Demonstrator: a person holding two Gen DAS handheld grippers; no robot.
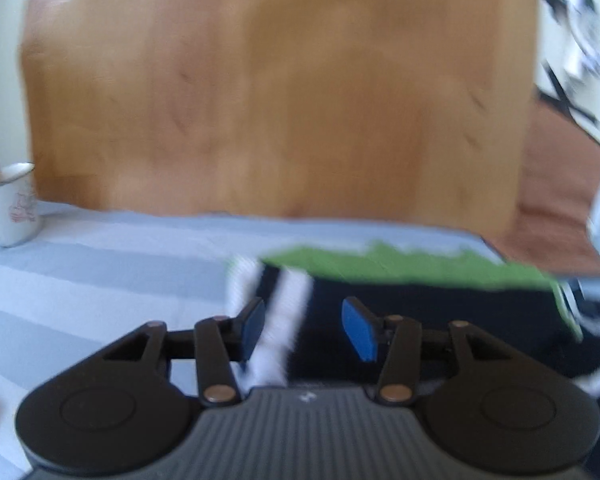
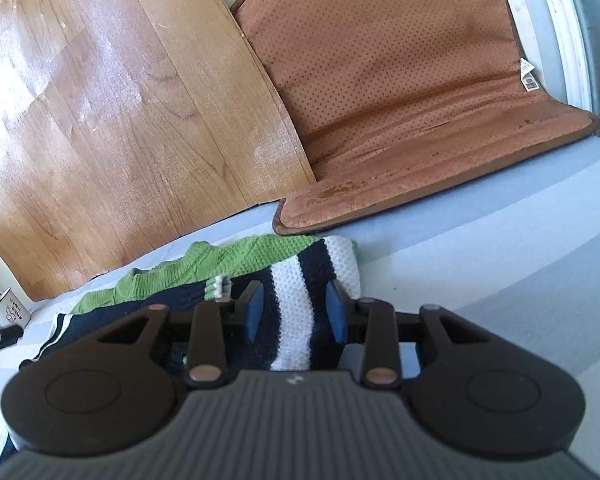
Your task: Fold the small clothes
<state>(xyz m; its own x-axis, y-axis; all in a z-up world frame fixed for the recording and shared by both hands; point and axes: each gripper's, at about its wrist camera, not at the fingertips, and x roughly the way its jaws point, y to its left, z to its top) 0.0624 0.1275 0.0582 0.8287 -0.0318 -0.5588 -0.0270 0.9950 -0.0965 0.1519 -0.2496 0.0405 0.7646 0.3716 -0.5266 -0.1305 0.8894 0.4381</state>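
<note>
Your knitted sweater lies bunched on the grey-striped cloth, right at the foot of the wooden board that leans behind it. Green band at the back, navy body, white stripes across the near side.

Your right gripper sits over the striped end of the knit, jaws part-way apart, with a thick fold of navy and white filling the gap between the blue pads. The fabric looks wedged from pad to pad, so you've got that fold pinched.

Your left gripper is over the other end, picture heavily blurred. Jaws stand about a third apart, and the blue pads have clear space between them; a white stripe of the sweater runs under the left pad, but nothing is clamped, the knit just lies beneath.

Off to your left a white enamel mug stands on the cloth with a stick in it. The brown perforated cushion leans beside the board, its lower edge on the cloth just behind the sweater
</note>
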